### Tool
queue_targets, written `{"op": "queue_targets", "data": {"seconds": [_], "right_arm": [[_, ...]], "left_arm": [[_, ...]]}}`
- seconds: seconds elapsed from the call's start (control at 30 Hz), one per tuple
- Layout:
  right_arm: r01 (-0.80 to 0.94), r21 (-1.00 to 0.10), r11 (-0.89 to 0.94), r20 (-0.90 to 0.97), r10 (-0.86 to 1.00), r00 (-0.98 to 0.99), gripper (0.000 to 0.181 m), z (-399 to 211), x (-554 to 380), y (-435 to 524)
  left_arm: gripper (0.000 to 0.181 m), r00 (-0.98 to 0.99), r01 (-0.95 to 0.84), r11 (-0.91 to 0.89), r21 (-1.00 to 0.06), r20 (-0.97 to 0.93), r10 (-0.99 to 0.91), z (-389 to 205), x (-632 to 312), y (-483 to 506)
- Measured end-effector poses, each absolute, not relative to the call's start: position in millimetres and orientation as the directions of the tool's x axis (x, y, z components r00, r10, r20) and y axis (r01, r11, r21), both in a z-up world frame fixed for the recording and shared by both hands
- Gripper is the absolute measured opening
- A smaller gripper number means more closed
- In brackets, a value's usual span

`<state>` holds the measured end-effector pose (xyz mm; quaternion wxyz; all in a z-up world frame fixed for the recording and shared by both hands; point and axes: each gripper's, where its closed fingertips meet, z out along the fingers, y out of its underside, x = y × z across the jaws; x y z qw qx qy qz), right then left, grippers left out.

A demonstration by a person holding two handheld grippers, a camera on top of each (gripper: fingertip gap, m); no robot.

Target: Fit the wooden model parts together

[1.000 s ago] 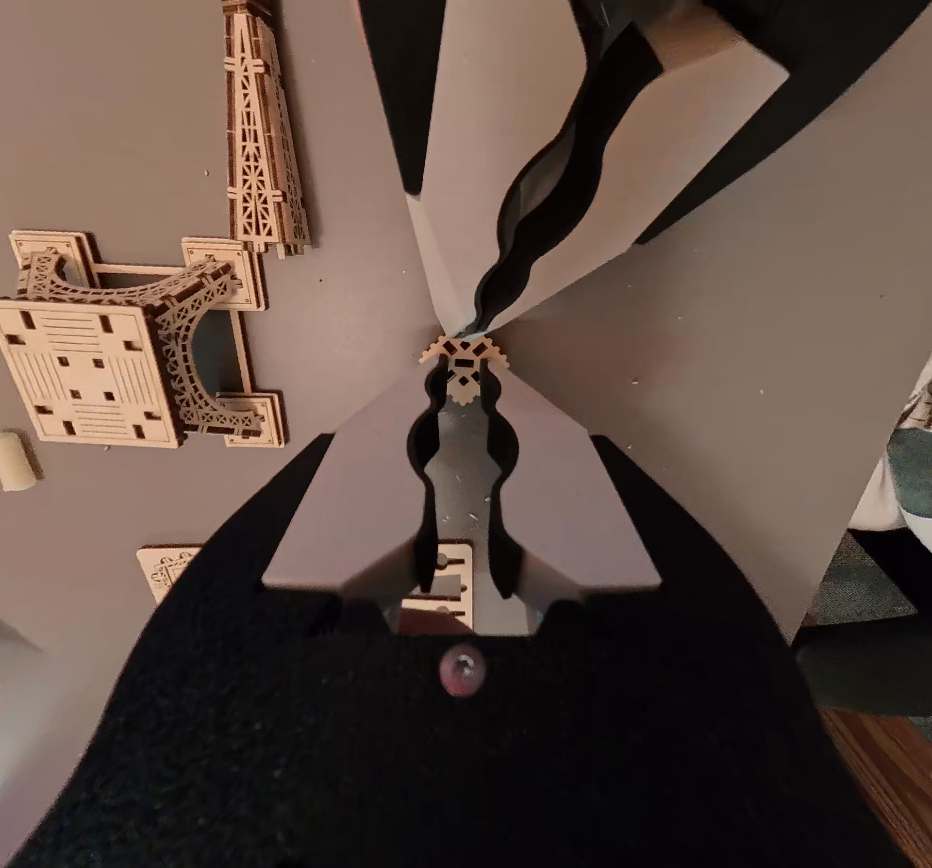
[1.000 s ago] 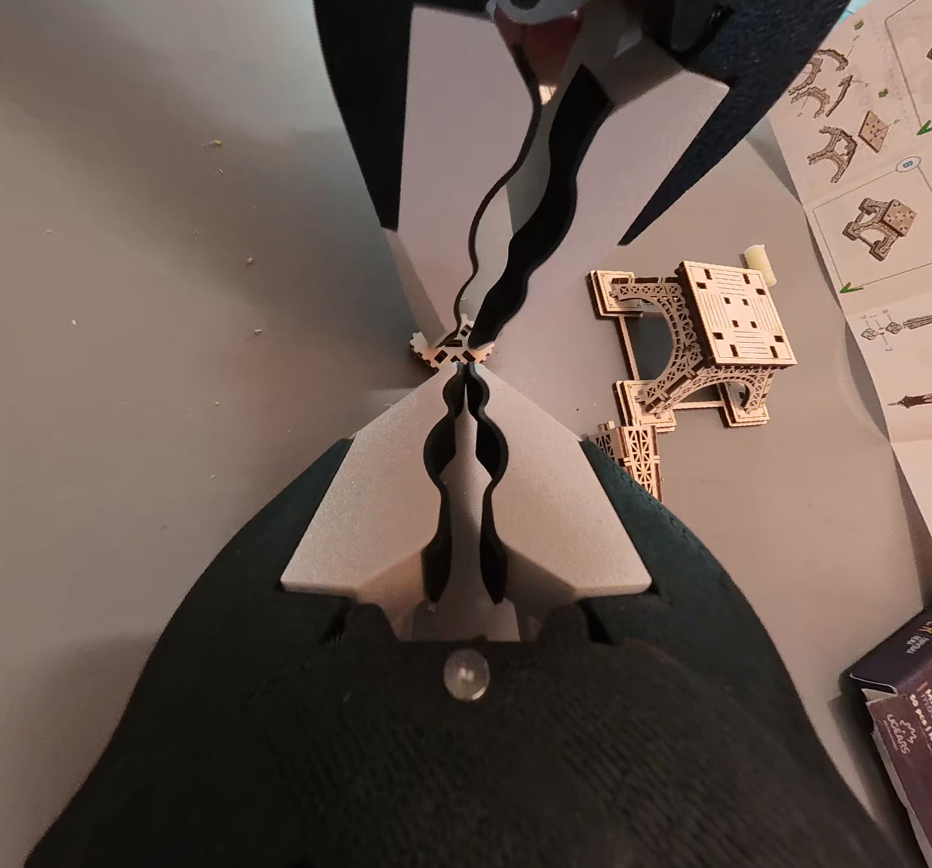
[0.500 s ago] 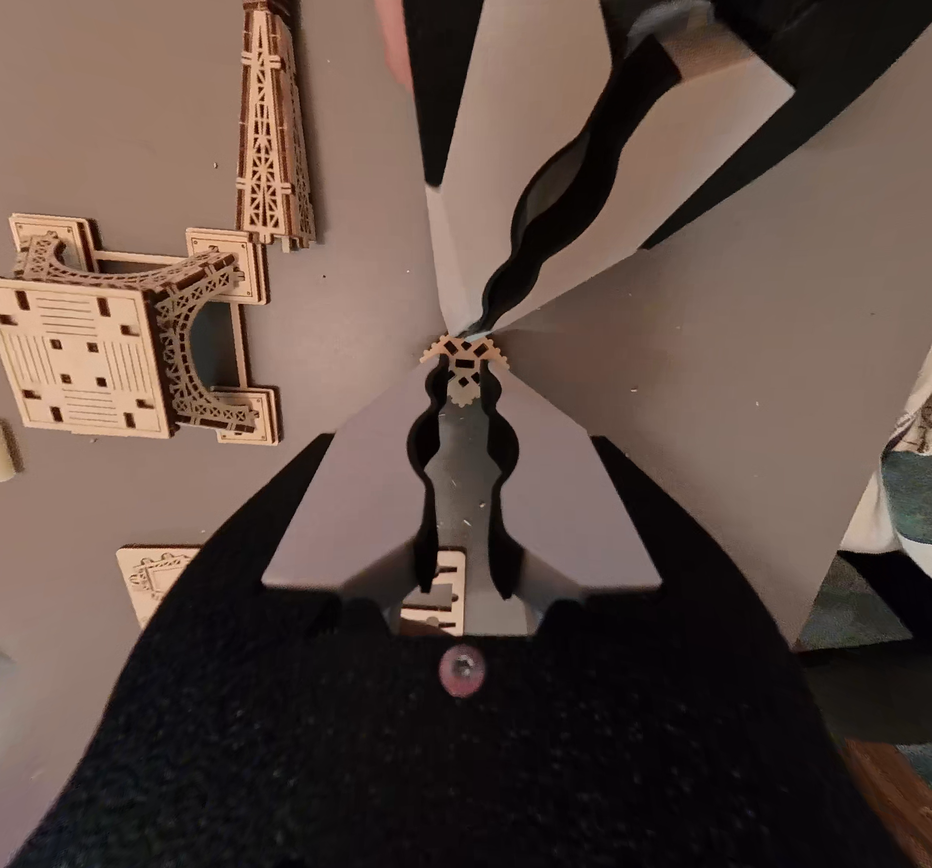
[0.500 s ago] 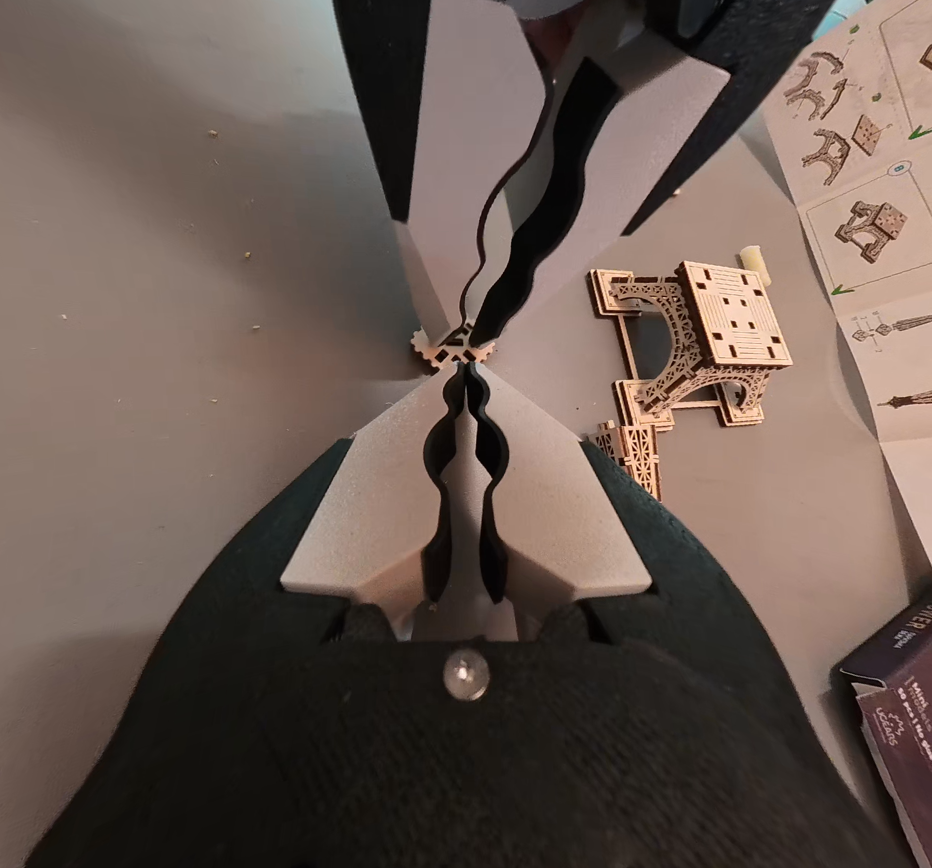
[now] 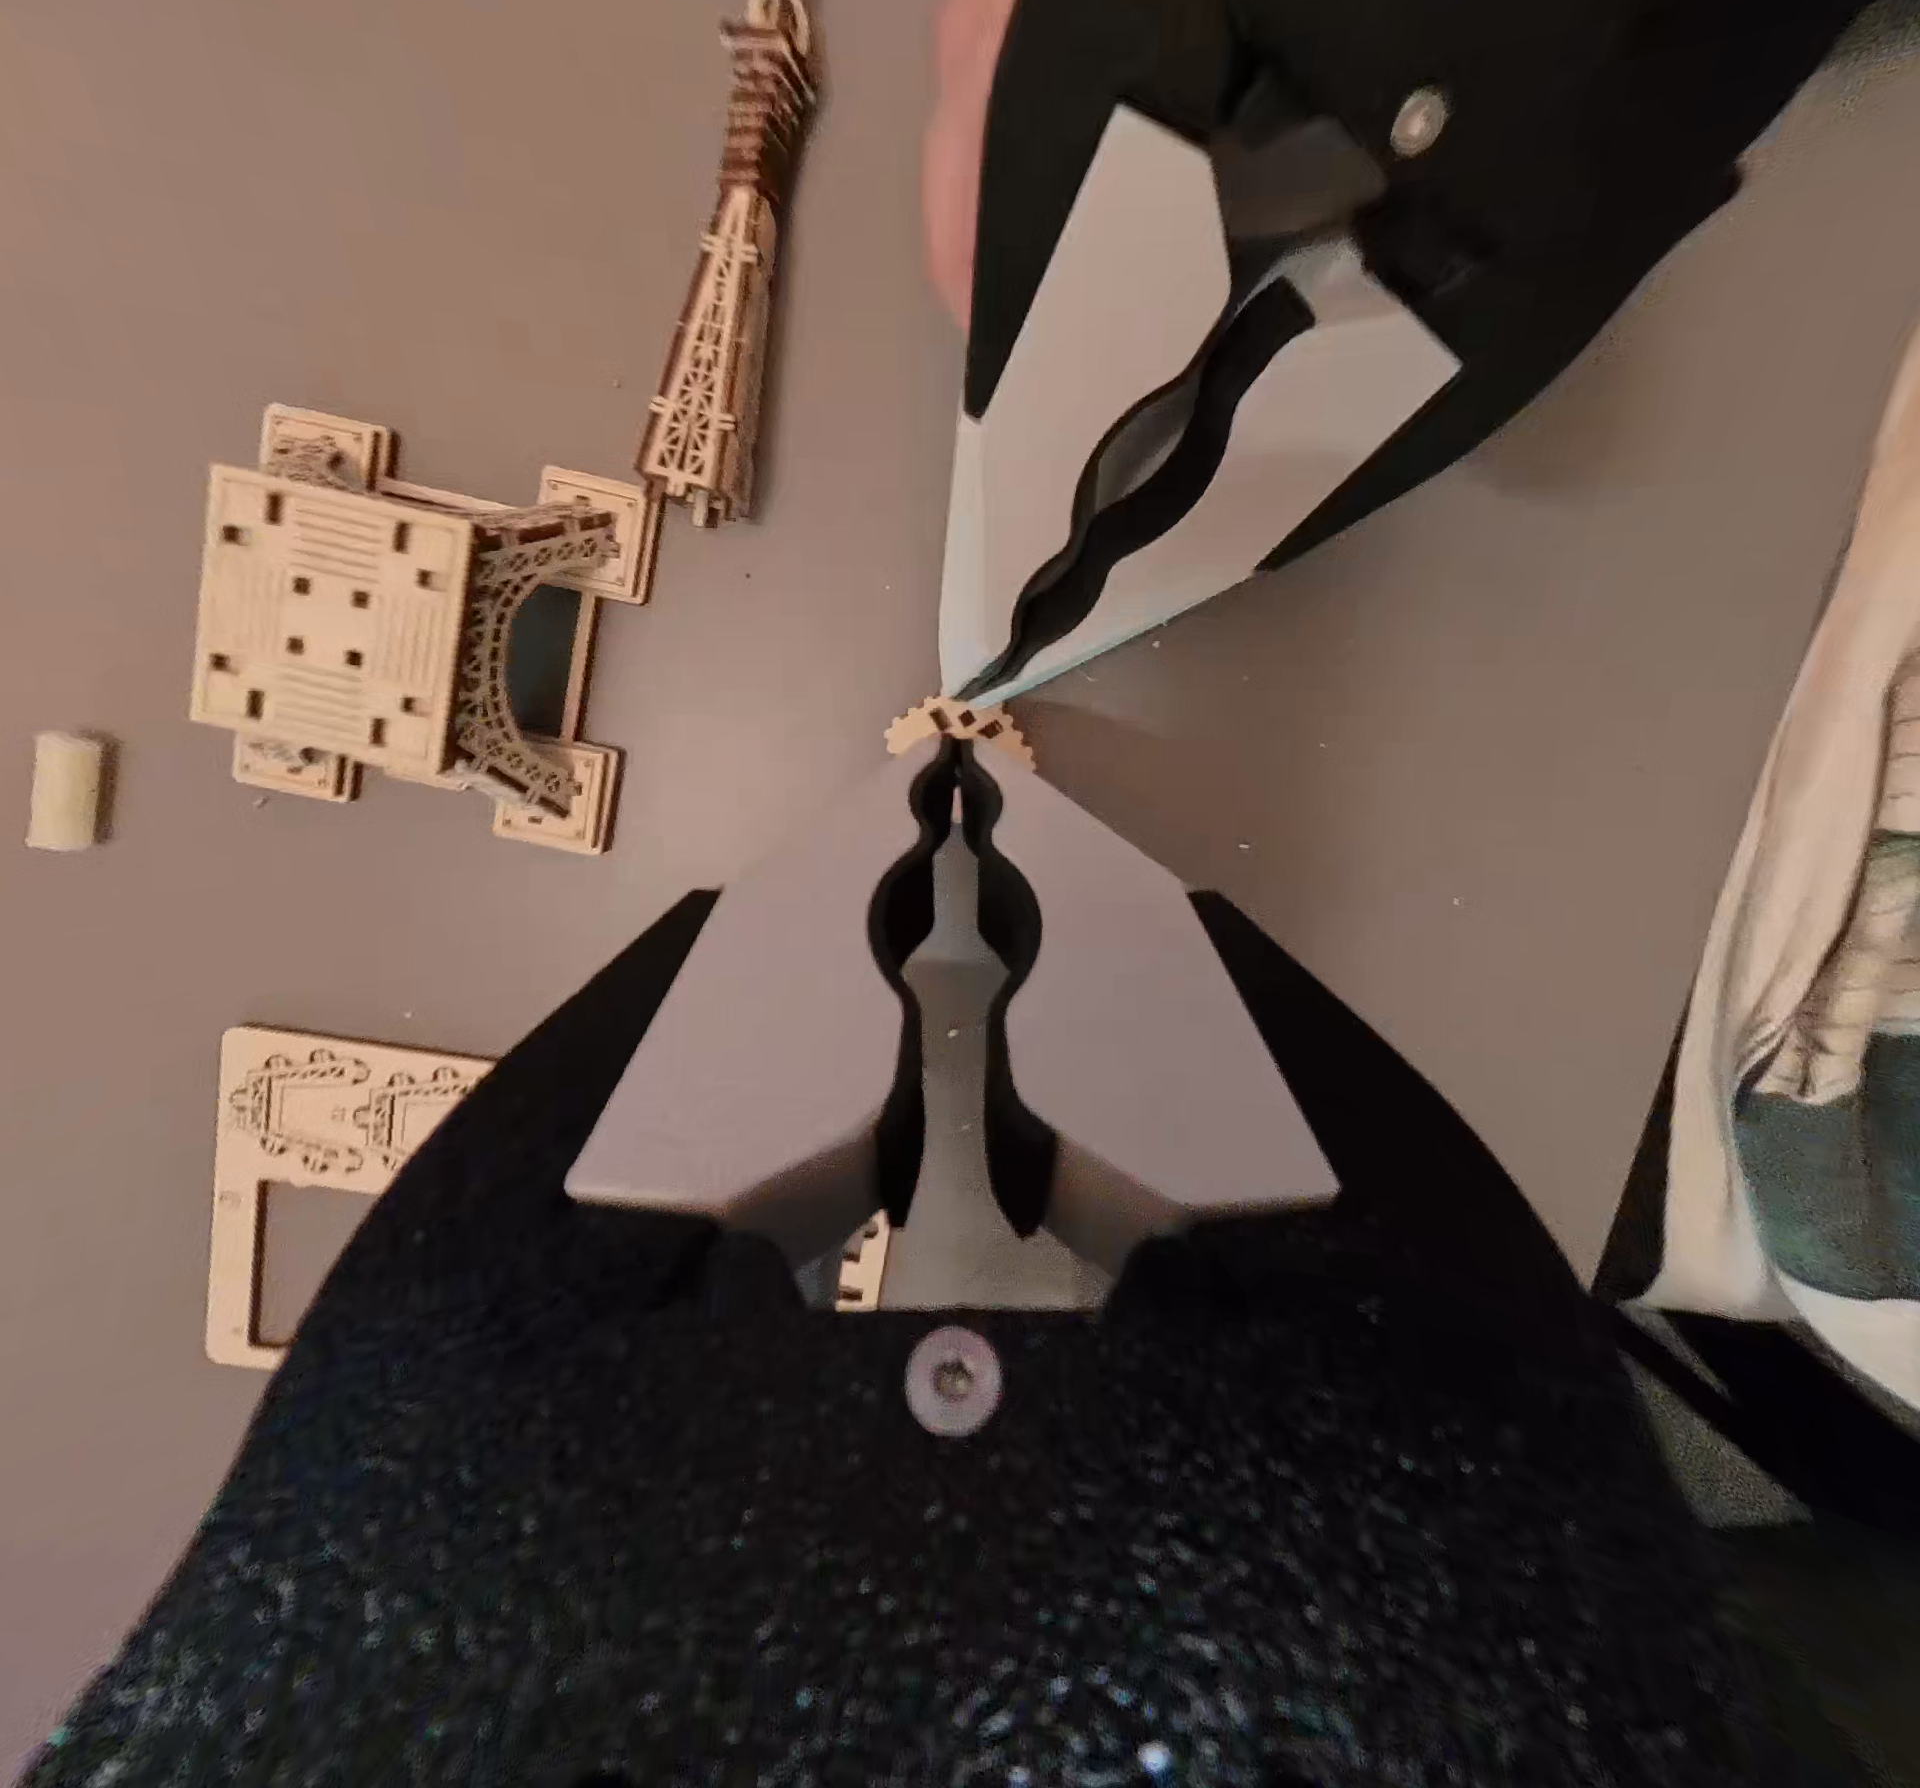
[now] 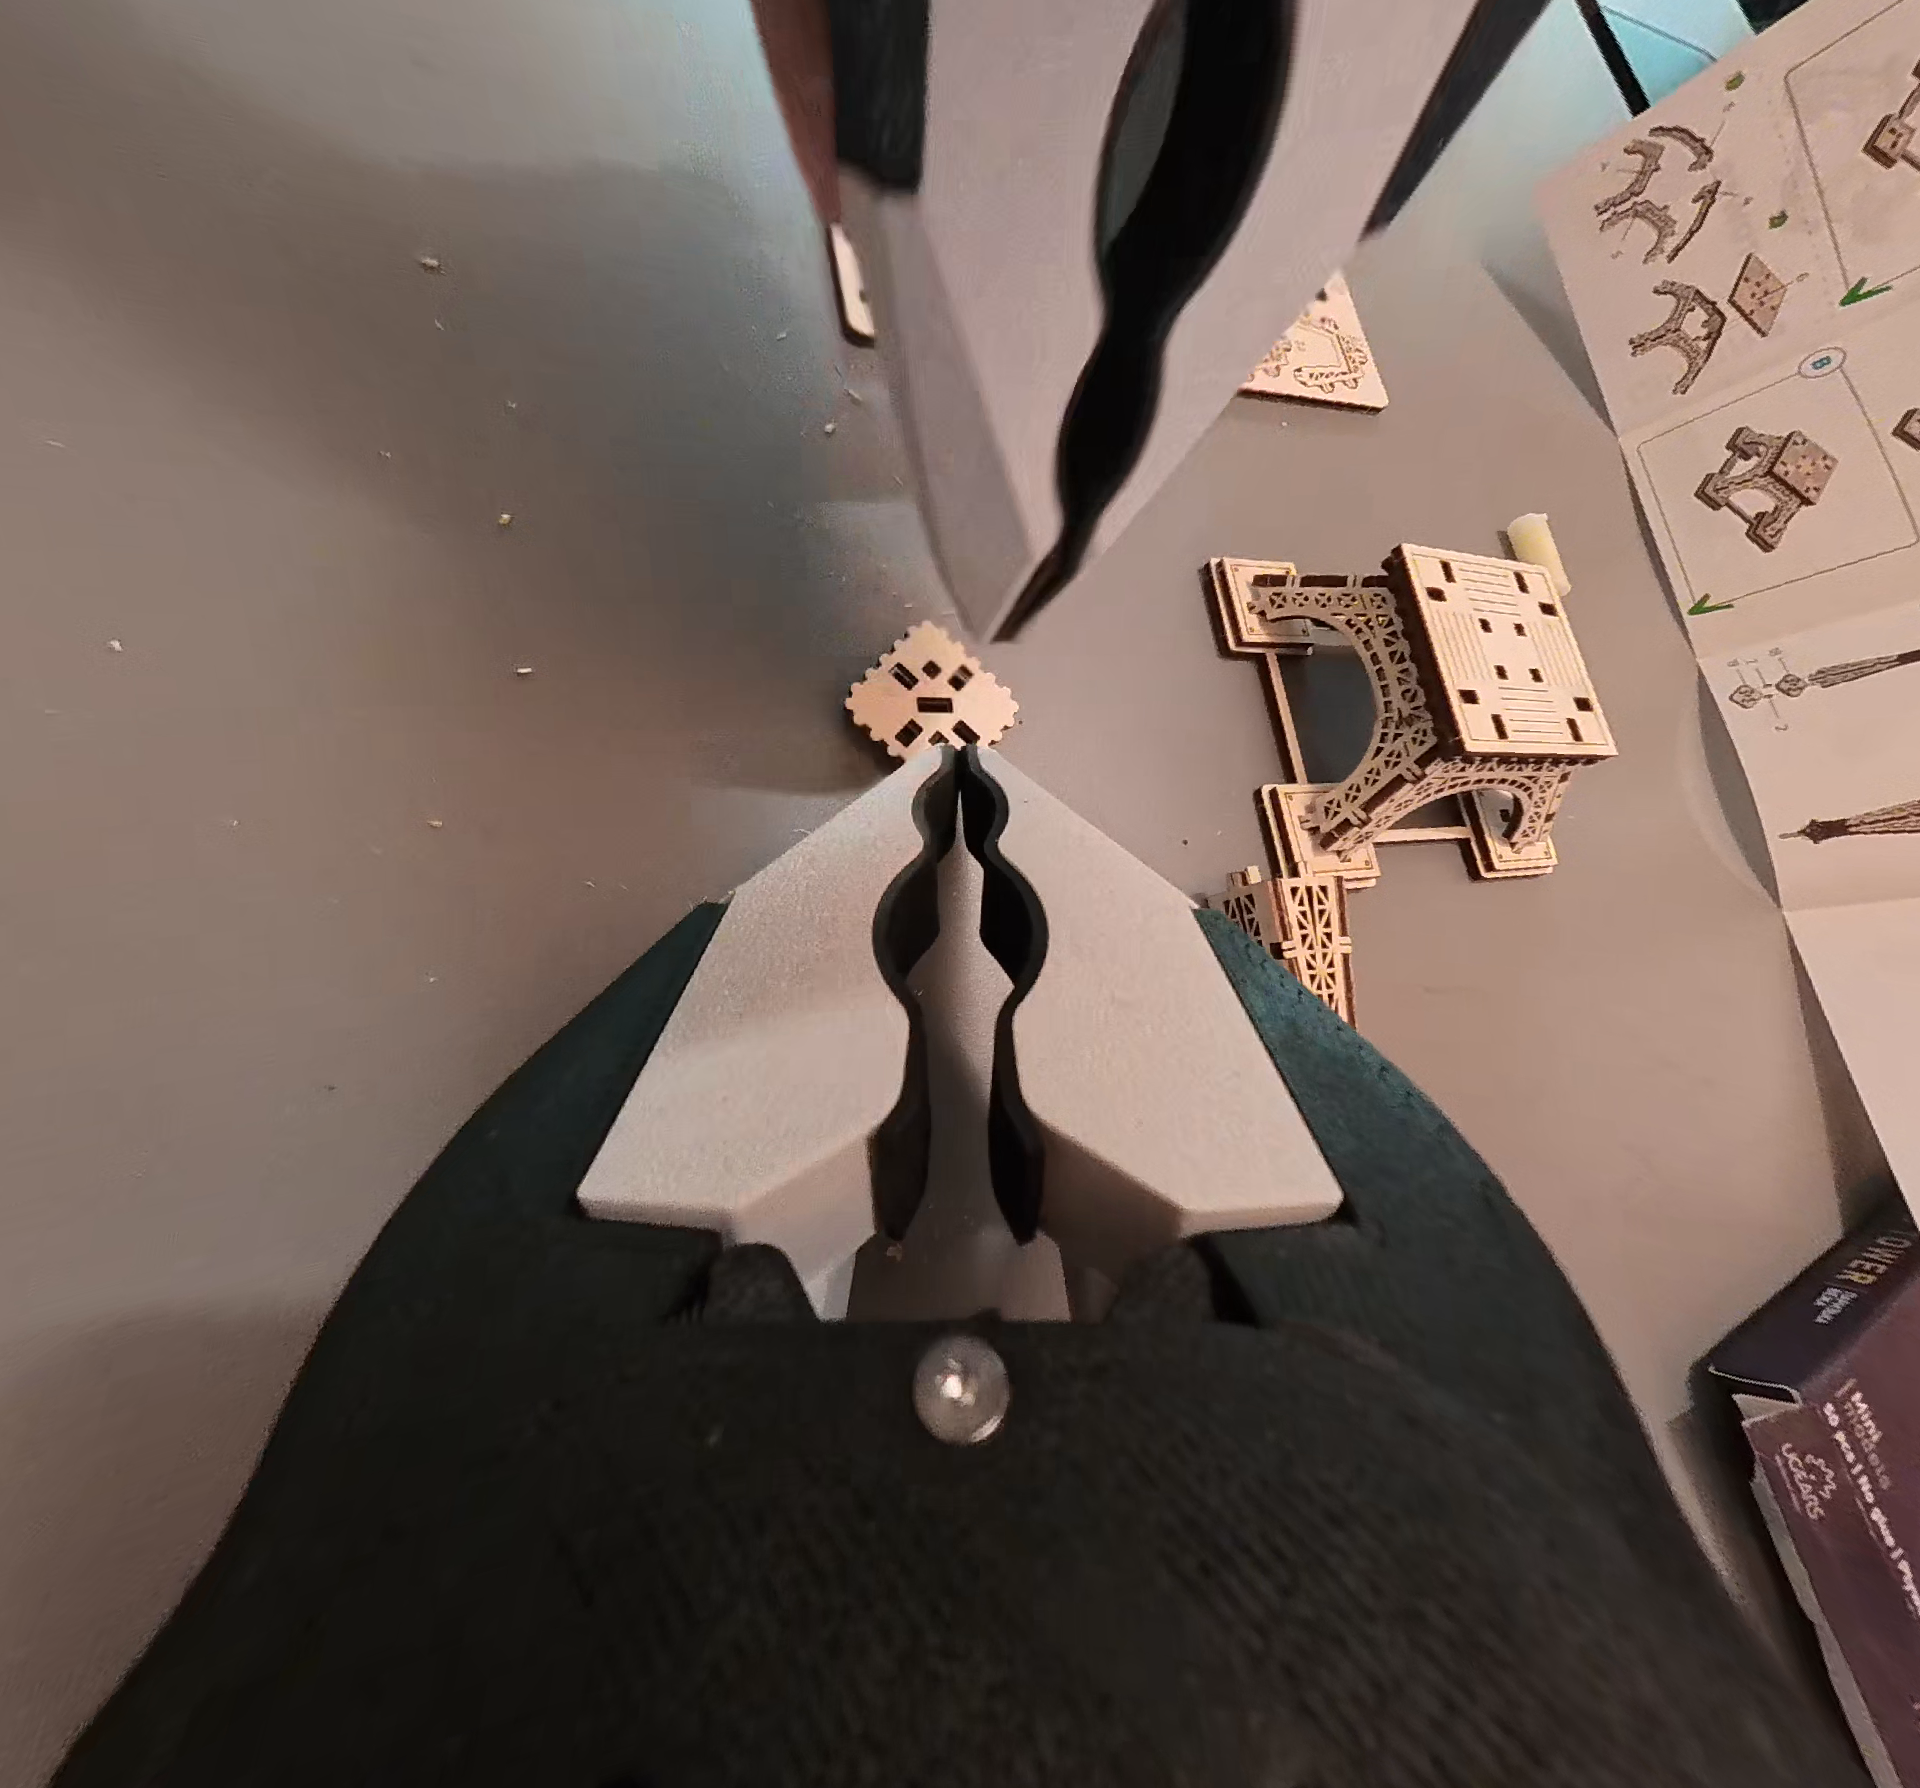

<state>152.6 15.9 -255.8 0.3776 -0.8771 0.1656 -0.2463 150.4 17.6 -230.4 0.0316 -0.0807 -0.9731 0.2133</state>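
Note:
A small square wooden plate (image 6: 928,705) with notched edges and slots is pinched at one corner by my right gripper (image 6: 958,757), which holds it above the grey table. In the left wrist view the plate (image 5: 961,737) shows edge-on at the right gripper's tips (image 5: 975,699). My left gripper (image 5: 956,774) is shut and empty, its tips just short of the plate; in the right wrist view it (image 6: 1006,632) hangs close above the plate's upper corner. The built tower base (image 5: 416,637) and the spire (image 5: 727,284) lie on the table to the left.
A wooden sheet with cut-outs (image 5: 312,1167) and a small cream cylinder (image 5: 68,788) lie left. In the right wrist view the tower base (image 6: 1455,699) is at right, with an instruction sheet (image 6: 1766,284) and a dark box (image 6: 1829,1426) beyond. Wood crumbs dot the table. The grippers are tip to tip, or close to it. From the right gripper's tips to the spire (image 5: 727,284) is close to 9 cm.
My left gripper held the small plate between its tips; it has let go and closed. The right gripper now holds the plate alone, turned flat towards its own camera.

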Motion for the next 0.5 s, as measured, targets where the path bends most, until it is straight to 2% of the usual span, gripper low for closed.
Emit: {"op": "queue_targets", "data": {"seconds": [0.03,0.17,0.33,0.5], "right_arm": [[-0.11,-0.746,-0.657,0.299,-0.478,0.826,0.0,-256,152,16],[-0.107,-0.745,-0.658,0.303,-0.477,0.825,0.0,-256,152,16],[-0.11,-0.746,-0.657,0.3,-0.478,0.826,0.0,-256,152,16],[-0.122,-0.75,-0.65,0.28,-0.48,0.831,0.0,-256,152,16]], "left_arm": [[0.002,-0.99,0.122,0.898,-0.423,0.016,0.142,-227,156,20],[0.009,-0.983,0.182,0.918,-0.353,-0.056,0.174,-238,169,33],[0.016,-0.944,0.325,0.849,-0.417,-0.097,0.314,-242,162,22],[0.0,-0.916,0.391,0.83,-0.399,-0.079,0.393,-249,158,23]]}}
